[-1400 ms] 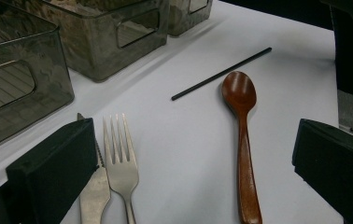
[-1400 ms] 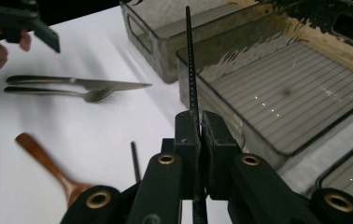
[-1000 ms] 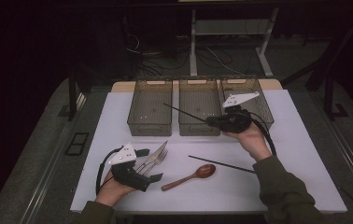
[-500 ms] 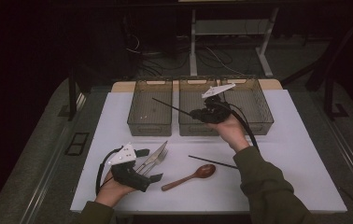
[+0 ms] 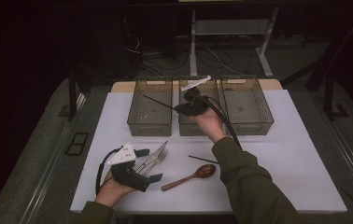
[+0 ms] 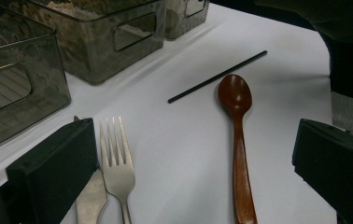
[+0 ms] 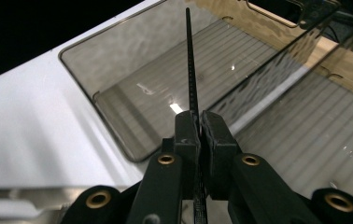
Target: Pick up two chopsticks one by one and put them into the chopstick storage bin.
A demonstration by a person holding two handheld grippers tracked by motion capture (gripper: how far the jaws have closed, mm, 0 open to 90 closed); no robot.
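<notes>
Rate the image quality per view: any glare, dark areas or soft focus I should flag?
High view: dark surroundings, only the white table well lit. Left gripper view: sharp on the wooden spoon, its near jaws soft. Right gripper view: bright glints on the left bin floor, the chopstick crisp.

Left tongs (image 5: 147,164): low near the front edge, jaws spread wide.
Right tongs (image 5: 178,108): raised, arm outstretched, jaws clamped.

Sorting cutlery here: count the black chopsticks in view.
2. One chopstick is clamped in the right gripper above the left bin; the other chopstick lies beside the wooden spoon.
</notes>
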